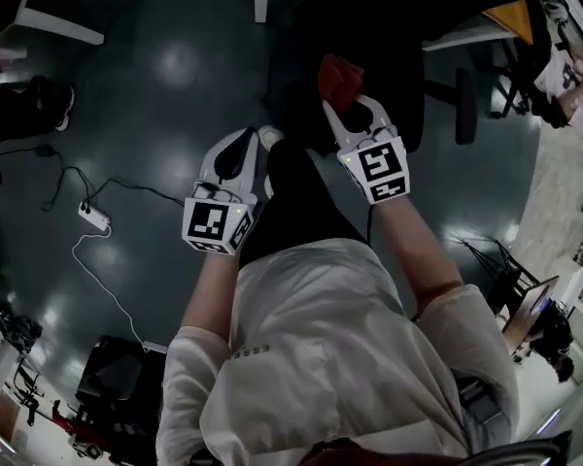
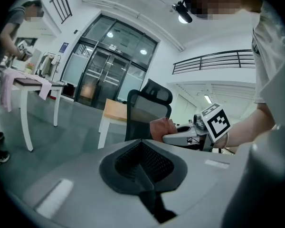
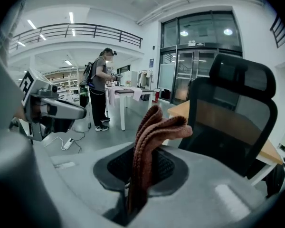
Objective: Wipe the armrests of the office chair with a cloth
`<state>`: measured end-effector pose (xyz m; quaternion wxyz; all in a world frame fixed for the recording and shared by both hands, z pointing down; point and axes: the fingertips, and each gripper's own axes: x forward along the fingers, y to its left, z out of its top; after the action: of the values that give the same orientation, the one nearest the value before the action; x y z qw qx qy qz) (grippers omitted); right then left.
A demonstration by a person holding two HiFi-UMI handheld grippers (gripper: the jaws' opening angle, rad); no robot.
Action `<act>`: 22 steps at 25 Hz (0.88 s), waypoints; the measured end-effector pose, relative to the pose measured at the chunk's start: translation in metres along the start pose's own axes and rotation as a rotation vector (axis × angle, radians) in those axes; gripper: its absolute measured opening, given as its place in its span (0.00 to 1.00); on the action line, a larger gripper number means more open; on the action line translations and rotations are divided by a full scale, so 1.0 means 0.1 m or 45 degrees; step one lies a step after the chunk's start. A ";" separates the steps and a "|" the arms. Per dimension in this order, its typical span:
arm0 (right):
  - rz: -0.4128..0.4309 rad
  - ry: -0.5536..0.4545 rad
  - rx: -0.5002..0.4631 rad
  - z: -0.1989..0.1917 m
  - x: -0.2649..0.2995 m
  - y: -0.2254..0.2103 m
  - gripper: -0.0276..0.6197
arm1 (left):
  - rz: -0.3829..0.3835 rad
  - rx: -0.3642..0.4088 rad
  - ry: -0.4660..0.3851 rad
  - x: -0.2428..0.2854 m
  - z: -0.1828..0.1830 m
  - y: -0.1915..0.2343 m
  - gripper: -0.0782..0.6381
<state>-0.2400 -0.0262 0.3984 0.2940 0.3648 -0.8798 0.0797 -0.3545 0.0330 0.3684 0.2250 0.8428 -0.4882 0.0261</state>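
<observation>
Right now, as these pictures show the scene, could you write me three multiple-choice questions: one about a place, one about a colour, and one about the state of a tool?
1. Where does the white power strip lie?
A. on the floor, on the left tool's side
B. on a table
C. on the chair seat

2. What colour is the cloth in the right tool?
A. blue
B. reddish-brown
C. white

3. How is the left tool?
A. shut on the cloth
B. wide open
C. shut, with nothing in it

Answers:
1 A: the head view shows it on the dark floor at the left.
2 B: the right gripper view shows the colour from close by.
3 C: in the left gripper view its jaws meet with nothing between them.
</observation>
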 end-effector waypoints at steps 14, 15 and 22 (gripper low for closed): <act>0.068 0.248 -0.370 -0.31 1.53 -0.61 0.12 | -0.040 -0.128 0.178 0.79 -0.58 0.46 0.12; 0.079 0.255 -0.376 -0.33 1.60 -0.61 0.12 | -0.037 -0.134 0.186 0.83 -0.62 0.48 0.12; 0.176 0.280 -0.342 -0.41 1.79 -0.43 0.12 | 0.014 -0.210 0.222 0.89 -0.87 0.53 0.12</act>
<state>-0.2915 -0.1494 0.5319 0.4282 0.2500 -0.8682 0.0211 -0.3375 -0.0263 0.4889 0.3350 0.8134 -0.4718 0.0602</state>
